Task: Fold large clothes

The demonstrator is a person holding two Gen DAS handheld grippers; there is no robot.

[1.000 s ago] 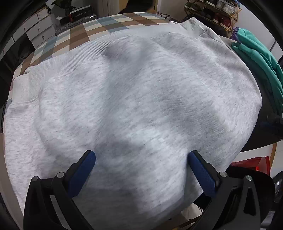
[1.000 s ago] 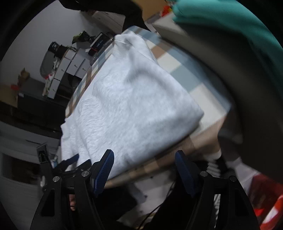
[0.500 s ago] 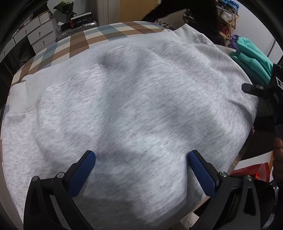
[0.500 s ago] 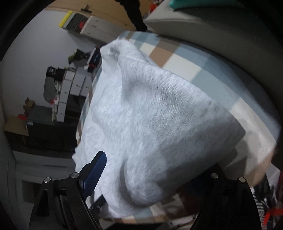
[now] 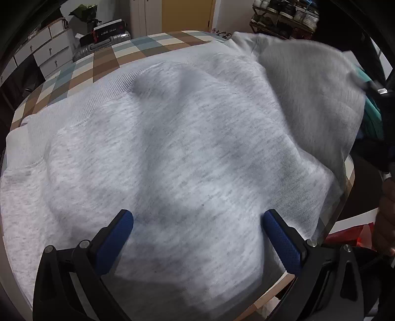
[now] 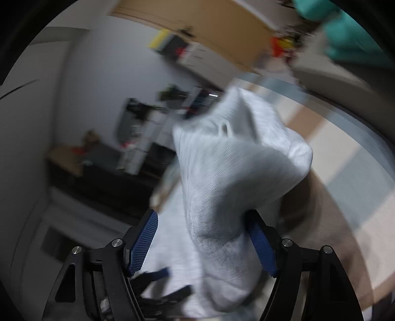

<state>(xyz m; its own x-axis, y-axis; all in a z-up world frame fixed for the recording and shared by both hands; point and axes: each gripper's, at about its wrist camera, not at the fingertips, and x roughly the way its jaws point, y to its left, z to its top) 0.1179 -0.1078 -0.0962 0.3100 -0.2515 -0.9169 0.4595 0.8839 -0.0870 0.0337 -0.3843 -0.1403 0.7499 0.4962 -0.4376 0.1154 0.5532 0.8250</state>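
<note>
A light grey sweatshirt (image 5: 185, 148) lies spread over the checked tabletop (image 5: 103, 56). My left gripper (image 5: 197, 219) hovers open just above its near middle, with nothing between the blue pads. The garment's right side (image 5: 308, 86) is raised and blurred. In the right wrist view a bunched fold of the sweatshirt (image 6: 234, 172) sits between the jaws of my right gripper (image 6: 200, 217), which are closing. The fold rests against the right pad (image 6: 259, 244), while the left pad (image 6: 143, 242) stands apart from it.
A teal garment (image 5: 370, 111) lies past the table's right edge, and a person's hand (image 5: 385, 217) shows at the far right. White drawers (image 5: 49, 49) and a silver case (image 5: 106, 42) stand beyond the far edge. A shoe rack (image 5: 284, 14) is at the back right.
The right gripper has swung in onto the sweatshirt's right edge and lifted it; that side now stands up off the table. The left gripper has barely moved over the last half second.
</note>
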